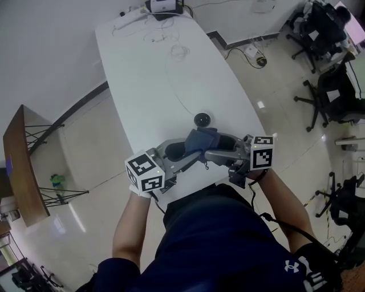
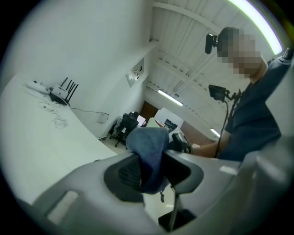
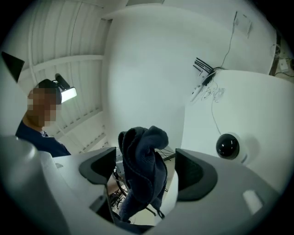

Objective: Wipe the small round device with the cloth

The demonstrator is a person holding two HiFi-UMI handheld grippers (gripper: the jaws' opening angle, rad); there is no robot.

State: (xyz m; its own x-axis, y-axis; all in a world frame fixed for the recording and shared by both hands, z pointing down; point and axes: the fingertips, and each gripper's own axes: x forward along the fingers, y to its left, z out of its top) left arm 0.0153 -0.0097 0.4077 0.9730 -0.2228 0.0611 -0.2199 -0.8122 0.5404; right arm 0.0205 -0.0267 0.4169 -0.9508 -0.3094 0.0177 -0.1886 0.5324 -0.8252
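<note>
A dark blue cloth (image 1: 201, 140) hangs in the air over the near end of the white table (image 1: 142, 80). My left gripper (image 1: 185, 150) comes from the left and is shut on it; in the left gripper view the cloth (image 2: 148, 146) is pinched between the pads of that gripper (image 2: 149, 170). My right gripper (image 1: 216, 150) faces it from the right with its jaws wide open. In the right gripper view the cloth (image 3: 148, 149) hangs between that gripper's (image 3: 146, 171) pads, touching neither. The small round black device (image 1: 202, 120) sits on the table just beyond, seen also in the right gripper view (image 3: 228, 147).
A router (image 1: 165, 5) and thin white cables (image 1: 178, 51) lie at the table's far end. Office chairs (image 1: 331, 91) stand on the tiled floor to the right. A wooden stand (image 1: 21, 165) is on the left. The person's torso is close behind the grippers.
</note>
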